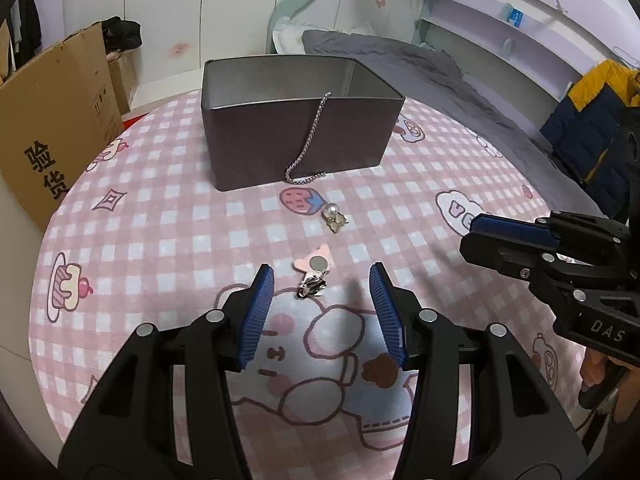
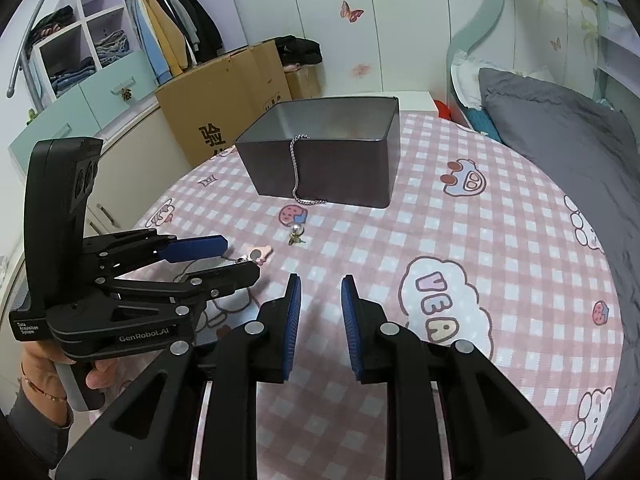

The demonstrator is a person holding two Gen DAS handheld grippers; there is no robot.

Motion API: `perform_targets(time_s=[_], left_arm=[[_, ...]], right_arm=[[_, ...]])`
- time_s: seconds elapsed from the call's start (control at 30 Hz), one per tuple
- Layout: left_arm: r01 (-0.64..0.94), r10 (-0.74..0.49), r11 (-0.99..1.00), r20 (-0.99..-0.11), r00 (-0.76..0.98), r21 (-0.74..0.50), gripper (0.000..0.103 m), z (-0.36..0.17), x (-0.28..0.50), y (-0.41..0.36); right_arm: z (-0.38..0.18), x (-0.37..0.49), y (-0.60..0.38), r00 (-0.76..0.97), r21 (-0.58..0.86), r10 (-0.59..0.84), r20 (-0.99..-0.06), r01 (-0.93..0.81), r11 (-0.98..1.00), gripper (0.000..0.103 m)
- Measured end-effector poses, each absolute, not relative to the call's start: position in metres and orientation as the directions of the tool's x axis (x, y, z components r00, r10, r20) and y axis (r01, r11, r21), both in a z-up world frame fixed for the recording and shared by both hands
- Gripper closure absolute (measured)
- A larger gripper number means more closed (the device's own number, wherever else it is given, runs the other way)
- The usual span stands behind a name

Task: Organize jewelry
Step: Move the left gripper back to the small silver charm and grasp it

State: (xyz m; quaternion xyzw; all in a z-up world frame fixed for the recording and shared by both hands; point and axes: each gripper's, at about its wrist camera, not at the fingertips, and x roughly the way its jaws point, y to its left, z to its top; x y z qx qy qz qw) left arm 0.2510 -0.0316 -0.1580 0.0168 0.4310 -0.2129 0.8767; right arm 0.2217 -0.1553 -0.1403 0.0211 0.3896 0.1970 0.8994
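Here, the left claw point(image 1: 322, 280), half open and empty, hovers over a clip earring point(image 1: 311, 287) on the checked surface point(image 1: 160, 220); closing on it comes next. The right claw point(image 2: 320, 284) is narrowly parted, empty. The tin point(image 1: 296, 140) waits beyond.

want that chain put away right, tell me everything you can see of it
The silver chain is thin, of small shiny metal links. It hangs over the near rim of the open dark metal box, one end inside, the rest running down the outer wall. Its lower end curls on the pink checked cloth. No gripper touches it.
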Motion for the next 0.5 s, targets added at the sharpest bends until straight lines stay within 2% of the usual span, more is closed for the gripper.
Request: perform_targets(time_s=[0.3,0.37,0.5], left_arm=[[0.397,-0.354,0.907,-0.766,0.537,-0.141,0.054,-0.163,0.252,-0.036],[0.397,-0.346,0.908,-0.769,0.537,-0.132,0.061,-0.165,0.253,-0.037],[0.398,-0.316,0.913,-0.774,0.549,-0.091,0.067,-0.167,0.252,-0.042]], right_arm=[[-0.148,0.227,-0.151,0.609,0.194,0.373,-0.701,-0.34,0.92,0.083],[-0.15,0.229,-0.15,0.605,0.193,0.371,-0.704,-0.34,0.92,0.083],[-0.151,0.231,-0.149,0.602,0.194,0.369,-0.708,-0.337,0.921,0.082]])
